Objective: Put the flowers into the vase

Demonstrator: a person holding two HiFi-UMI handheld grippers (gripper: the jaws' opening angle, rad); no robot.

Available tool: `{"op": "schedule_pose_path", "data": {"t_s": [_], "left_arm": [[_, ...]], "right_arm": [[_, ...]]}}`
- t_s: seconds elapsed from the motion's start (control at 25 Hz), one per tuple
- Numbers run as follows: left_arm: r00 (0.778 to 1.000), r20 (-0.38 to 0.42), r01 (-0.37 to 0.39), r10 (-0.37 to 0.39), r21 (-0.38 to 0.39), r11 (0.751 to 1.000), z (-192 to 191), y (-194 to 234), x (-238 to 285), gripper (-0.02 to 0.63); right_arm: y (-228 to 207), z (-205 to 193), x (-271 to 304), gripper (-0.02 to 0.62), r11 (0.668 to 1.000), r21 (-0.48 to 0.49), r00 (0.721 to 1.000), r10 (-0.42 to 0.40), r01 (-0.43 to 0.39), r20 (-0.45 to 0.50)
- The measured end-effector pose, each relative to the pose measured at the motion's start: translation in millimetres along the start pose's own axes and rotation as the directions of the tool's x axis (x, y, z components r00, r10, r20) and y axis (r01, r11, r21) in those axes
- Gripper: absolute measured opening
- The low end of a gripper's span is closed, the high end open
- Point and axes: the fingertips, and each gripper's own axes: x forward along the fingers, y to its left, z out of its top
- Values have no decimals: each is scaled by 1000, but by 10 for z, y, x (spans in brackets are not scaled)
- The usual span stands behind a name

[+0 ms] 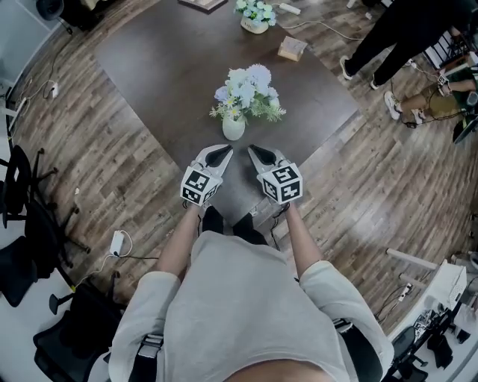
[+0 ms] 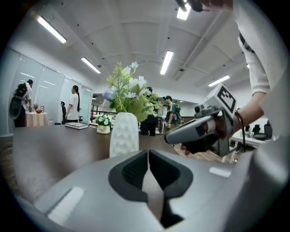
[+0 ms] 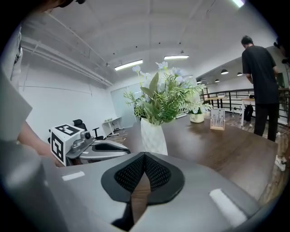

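head view: flowers [image 1: 249, 91] stand in white vase [image 1: 233, 127]

flowers [image 1: 247, 92]: pale bouquet, upright | in white vase [image 1: 233, 128] | on table [image 1: 164, 67]

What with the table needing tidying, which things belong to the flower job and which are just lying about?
Job:
white vase
flowers standing in it
left gripper and right gripper, both shut and empty

Lying about:
small pot of flowers
book
small display stand
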Motion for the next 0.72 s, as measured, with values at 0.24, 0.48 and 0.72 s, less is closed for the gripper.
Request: {"op": "schedule_pose_path", "data": {"t_s": [0.24,0.48,0.72], "left_arm": [[999,34,44,-42,-47,998,238,-203,-95,11],[994,33,102,-101,-24,995,271,-428,-270,9],[990,62,130,-129,-17,991,294,-585,-730,9]], "right_arm": [[58,-13,-186,0,1000,8,999,-8,8,37],[210,-61,-402,0,998,18,995,-65,64,75],[710,-59,-540,0,994,1,988,-110,110,112]]}}
